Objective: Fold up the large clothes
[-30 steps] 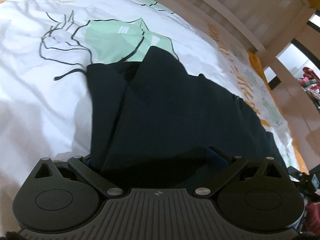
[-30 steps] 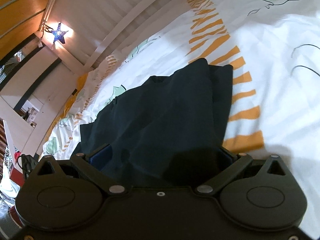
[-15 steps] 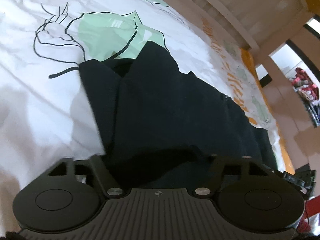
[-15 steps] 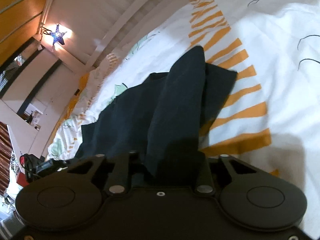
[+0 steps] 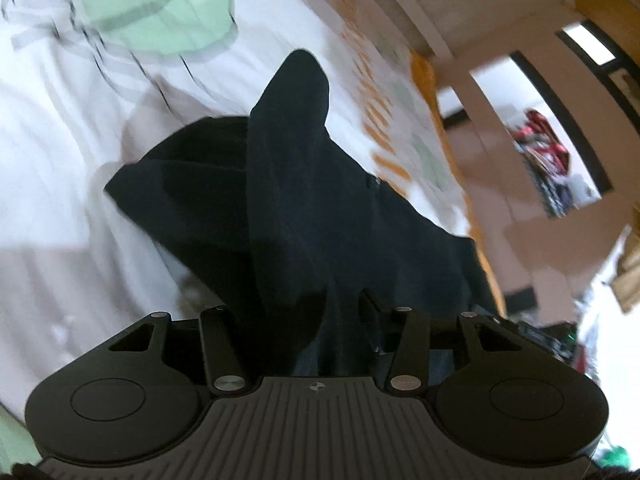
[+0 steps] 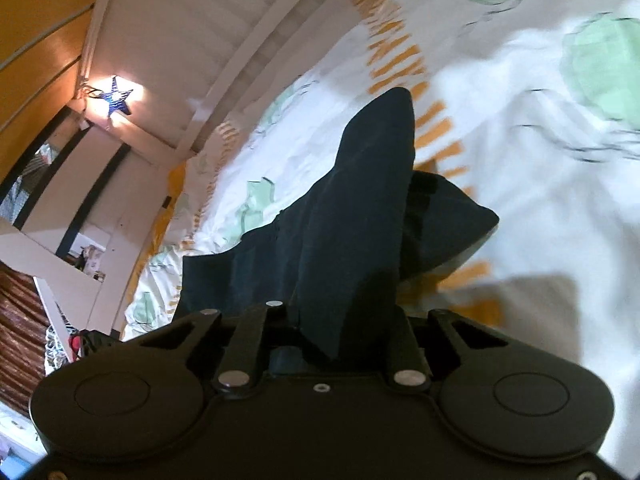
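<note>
A large dark navy garment (image 5: 320, 208) lies on a bed with a white patterned duvet (image 5: 60, 184). My left gripper (image 5: 316, 320) is shut on a bunched edge of the garment, and the cloth rises in a peak from the jaws. In the right wrist view my right gripper (image 6: 340, 328) is shut on another edge of the same garment (image 6: 360, 208), which also stands up in a peak. Both held edges are lifted off the bed while the rest trails on the duvet (image 6: 540, 220). The fingertips are hidden by cloth.
A white wooden bed rail (image 6: 240, 60) runs along the far side of the bed. A star-shaped lamp (image 6: 116, 96) glows on the wall. A doorway with red and dark clutter (image 5: 548, 160) lies beyond the bed's end.
Both grippers have closed on the garment's edges and lifted them. The cloth now rises in narrow peaks and the garment is pulled in from its flat spread.
</note>
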{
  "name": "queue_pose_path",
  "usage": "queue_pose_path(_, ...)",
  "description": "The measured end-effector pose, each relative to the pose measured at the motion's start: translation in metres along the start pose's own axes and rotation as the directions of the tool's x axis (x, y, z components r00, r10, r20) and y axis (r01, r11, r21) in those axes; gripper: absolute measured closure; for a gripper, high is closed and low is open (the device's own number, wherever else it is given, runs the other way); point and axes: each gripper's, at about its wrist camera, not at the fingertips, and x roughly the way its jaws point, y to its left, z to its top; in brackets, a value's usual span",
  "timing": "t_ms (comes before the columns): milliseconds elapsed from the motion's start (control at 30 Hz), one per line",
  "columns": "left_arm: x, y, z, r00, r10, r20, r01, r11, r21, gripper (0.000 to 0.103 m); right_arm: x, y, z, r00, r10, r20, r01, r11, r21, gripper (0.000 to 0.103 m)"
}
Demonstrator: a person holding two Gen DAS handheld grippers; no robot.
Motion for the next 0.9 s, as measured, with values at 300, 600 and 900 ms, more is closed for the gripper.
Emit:
queue_pose_path(300, 0.002, 0.008, -0.038, 0.993, 0.117, 0.032, -0.118, 0.992, 0.032, 0.055, -0.039, -0.013, -0.014, 0.959, -0.265, -0.103, 0.252, 0.96, -0.122, 0.059)
queue_pose_path(600, 0.007, 0.024, -0.037, 0.977, 0.174, 0.125, -0.181, 0.983, 0.045, 0.044, -0.016, -0.032, -0.005, 0.968, -0.248, -0.046, 0.244, 0.966, -0.081, 0.043)
queue_pose_path(900, 0.0, 0.019, -0.068, 0.961, 0.204, 0.187, -0.212, 0.977, 0.021, 0.037, -0.02, -0.04, 0.005, 0.982, -0.148, 0.121, 0.158, 0.984, -0.078, 0.041)
